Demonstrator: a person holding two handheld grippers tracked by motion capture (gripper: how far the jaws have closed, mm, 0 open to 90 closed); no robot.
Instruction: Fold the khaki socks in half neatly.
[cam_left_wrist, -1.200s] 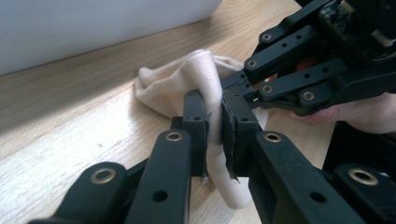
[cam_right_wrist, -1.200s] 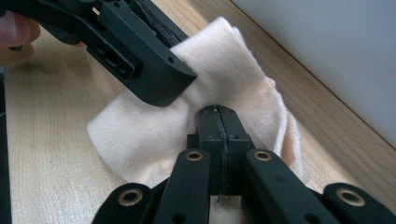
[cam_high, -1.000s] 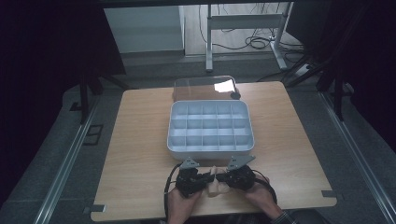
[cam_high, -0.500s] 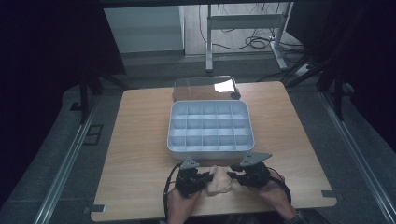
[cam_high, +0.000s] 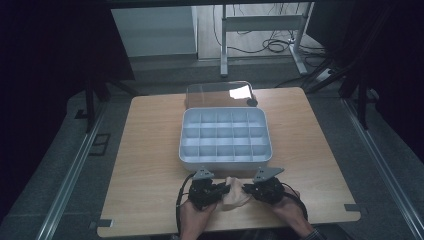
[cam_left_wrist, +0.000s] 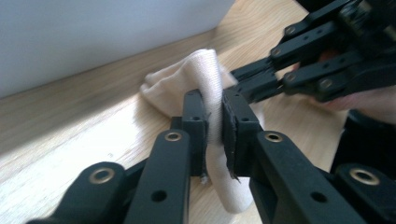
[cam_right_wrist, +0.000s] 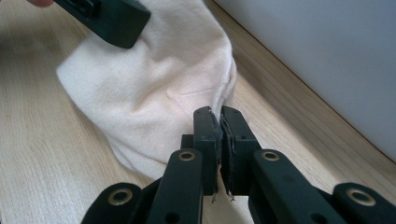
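Cloth (cam_high: 235, 194) lies bunched on the worktop (cam_high: 150, 165) between the two tools, just at 6 o'clock of the grey compartment tray (cam_high: 225, 135). Its long axis runs roughly 9 to 3. The left hand-held gripper (cam_high: 216, 192) pinches a fold of it from the 9 o'clock end, and the right hand-held gripper (cam_high: 248, 189), whose jaws have just been closing, nips the hem at 3 o'clock. Both sit equally near, so a pull apart along that axis would likely stretch the cloth out.
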